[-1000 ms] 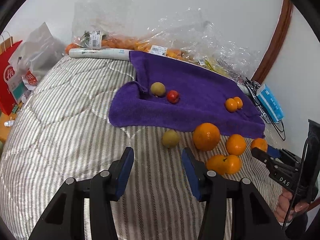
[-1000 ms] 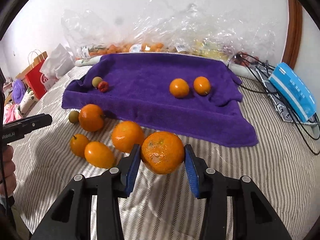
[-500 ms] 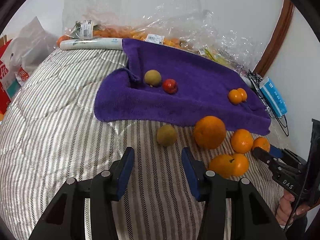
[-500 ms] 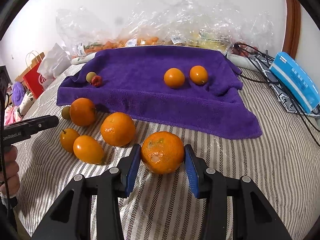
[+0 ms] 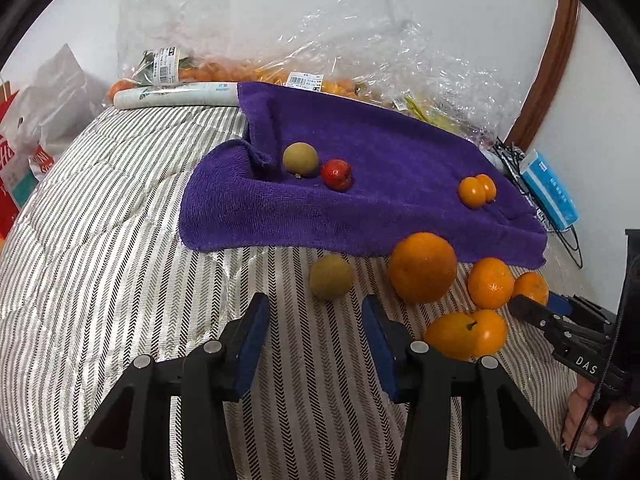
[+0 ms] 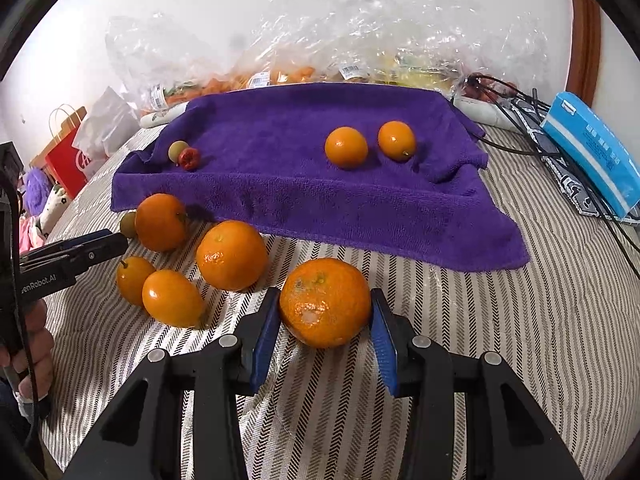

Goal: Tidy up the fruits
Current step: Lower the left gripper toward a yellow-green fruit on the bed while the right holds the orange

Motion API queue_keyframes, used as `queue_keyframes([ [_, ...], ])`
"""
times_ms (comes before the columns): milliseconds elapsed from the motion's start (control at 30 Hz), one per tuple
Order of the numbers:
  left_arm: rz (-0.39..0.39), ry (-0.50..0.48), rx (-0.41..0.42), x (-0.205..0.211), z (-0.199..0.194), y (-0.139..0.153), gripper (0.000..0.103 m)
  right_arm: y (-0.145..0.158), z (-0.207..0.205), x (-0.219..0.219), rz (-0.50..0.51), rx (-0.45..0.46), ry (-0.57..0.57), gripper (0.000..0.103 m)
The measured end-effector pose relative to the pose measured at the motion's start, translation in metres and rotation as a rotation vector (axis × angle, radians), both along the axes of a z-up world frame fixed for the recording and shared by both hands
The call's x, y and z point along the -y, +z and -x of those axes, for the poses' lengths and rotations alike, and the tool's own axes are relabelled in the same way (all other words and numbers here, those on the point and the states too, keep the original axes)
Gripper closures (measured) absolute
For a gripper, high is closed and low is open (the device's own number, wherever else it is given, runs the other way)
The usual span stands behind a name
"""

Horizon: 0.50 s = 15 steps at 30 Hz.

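Observation:
My right gripper (image 6: 325,316) is shut on a large orange (image 6: 325,303), low over the striped bedcover in front of the purple towel (image 6: 280,128). My left gripper (image 5: 316,316) is open and holds nothing; a small olive-green fruit (image 5: 331,277) lies on the cover just ahead of its fingertips. Right of that fruit sit a big orange (image 5: 423,267), a mandarin (image 5: 490,283) and two small oval oranges (image 5: 466,334). On the towel lie a green fruit (image 5: 300,159), a red fruit (image 5: 337,175) and two small oranges (image 6: 346,147).
Clear plastic bags of produce (image 5: 360,72) line the wall behind the towel. A blue tissue pack (image 6: 592,152) and black cables (image 6: 520,108) lie at the right. Red and white shopping bags (image 5: 24,152) stand at the left. A person's hand (image 6: 28,344) grips the left tool.
My left gripper has come down and closer to the olive-green fruit, which now lies just off its fingertips. The right gripper still clamps the orange and has hardly moved.

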<state>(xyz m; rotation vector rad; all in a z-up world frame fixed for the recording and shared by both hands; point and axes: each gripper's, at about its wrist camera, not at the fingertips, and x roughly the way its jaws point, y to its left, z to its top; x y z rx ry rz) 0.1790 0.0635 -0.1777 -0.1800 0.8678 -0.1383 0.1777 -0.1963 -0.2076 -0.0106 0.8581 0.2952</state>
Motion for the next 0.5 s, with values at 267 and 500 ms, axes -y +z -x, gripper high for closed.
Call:
queue_keyframes([
  [267, 0.032, 0.009, 0.004, -0.002, -0.001, -0.001, 0.058, 0.000, -0.002, 0.010, -0.071, -0.012, -0.013, 0.059],
  [500, 0.023, 0.010, 0.003, -0.002, -0.001, -0.001, 0.058, 0.001, -0.001, 0.004, -0.042, -0.007, -0.023, 0.060],
])
